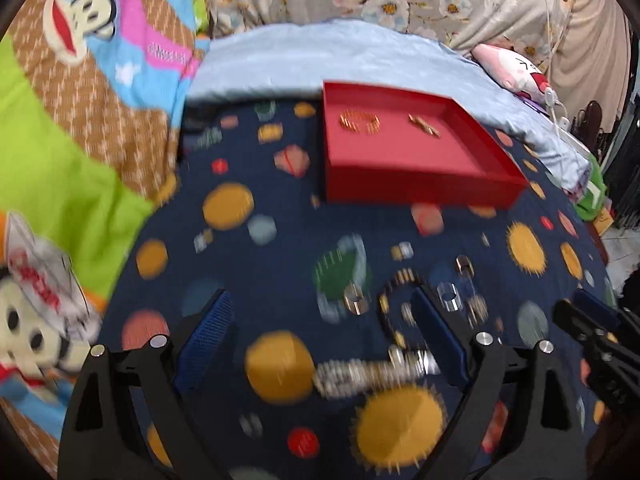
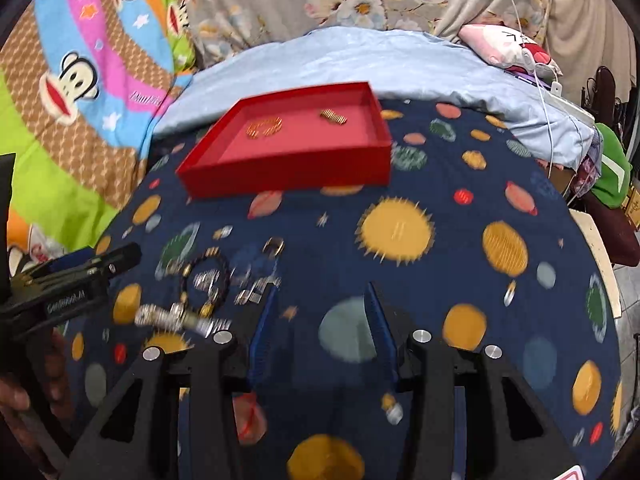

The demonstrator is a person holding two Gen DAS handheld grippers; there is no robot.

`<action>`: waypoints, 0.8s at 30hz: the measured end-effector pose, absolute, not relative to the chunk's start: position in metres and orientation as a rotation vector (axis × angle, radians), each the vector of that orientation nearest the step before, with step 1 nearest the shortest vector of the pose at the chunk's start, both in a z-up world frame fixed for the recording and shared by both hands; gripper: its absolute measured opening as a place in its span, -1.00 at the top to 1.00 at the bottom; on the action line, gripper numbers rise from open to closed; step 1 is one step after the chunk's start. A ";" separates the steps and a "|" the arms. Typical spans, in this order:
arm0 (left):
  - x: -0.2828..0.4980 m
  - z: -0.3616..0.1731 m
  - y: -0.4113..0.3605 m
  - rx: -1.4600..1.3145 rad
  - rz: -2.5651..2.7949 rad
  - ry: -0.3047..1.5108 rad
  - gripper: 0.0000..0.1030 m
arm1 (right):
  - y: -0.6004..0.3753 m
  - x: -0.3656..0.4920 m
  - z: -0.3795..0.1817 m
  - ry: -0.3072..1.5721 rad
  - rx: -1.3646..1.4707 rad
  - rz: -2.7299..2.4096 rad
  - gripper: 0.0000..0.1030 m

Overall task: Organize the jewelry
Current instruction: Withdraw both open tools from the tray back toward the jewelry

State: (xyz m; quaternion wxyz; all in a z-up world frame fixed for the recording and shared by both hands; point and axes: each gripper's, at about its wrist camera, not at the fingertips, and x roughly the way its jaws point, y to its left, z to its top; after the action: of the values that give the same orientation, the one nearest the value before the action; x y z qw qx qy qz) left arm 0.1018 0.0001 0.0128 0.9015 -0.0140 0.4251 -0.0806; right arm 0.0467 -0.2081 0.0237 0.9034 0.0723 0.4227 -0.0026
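Note:
A red tray (image 1: 400, 184) (image 2: 288, 172) lies on the planet-print cloth and holds a gold bracelet (image 1: 359, 121) (image 2: 264, 127) and a smaller gold piece (image 1: 425, 125) (image 2: 333, 117). Loose jewelry lies in front of it: a dark bead bracelet (image 1: 390, 304) (image 2: 208, 274), a silver chain bracelet (image 1: 360, 374) (image 2: 172, 316) and small silver rings (image 1: 356, 300). My left gripper (image 1: 320, 344) is open and empty, its jaws to either side of the silver chain and bead bracelet. My right gripper (image 2: 320, 332) is open and empty, to the right of the pile. Both views are motion-blurred.
The navy planet-print cloth (image 2: 440, 280) covers the bed. A light blue blanket (image 1: 320, 60) lies behind the tray. A cartoon monkey quilt (image 1: 80, 100) is at the left. A pink plush (image 2: 504, 46) and white cables (image 2: 536, 64) lie at the right.

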 end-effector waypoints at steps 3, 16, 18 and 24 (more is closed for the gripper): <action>0.084 0.001 0.002 -0.021 -0.171 0.908 -0.71 | -0.199 0.038 0.015 0.898 0.168 0.020 0.15; 0.073 -0.031 0.009 -0.019 -0.132 0.972 -0.71 | -0.180 0.049 0.002 0.926 0.201 0.067 0.15; 0.075 -0.032 0.012 -0.024 -0.123 0.976 -0.71 | -0.178 0.055 0.003 0.921 0.201 0.073 0.15; 0.074 -0.030 0.015 -0.030 -0.121 0.971 -0.71 | -0.166 0.070 -0.003 0.927 0.190 0.119 0.15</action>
State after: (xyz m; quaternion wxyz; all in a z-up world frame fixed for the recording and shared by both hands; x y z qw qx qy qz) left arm 0.0742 0.0151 -0.0304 0.8825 -0.0146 0.4665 -0.0583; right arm 0.0696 -0.1662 -0.0028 0.8884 0.0914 0.4463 0.0571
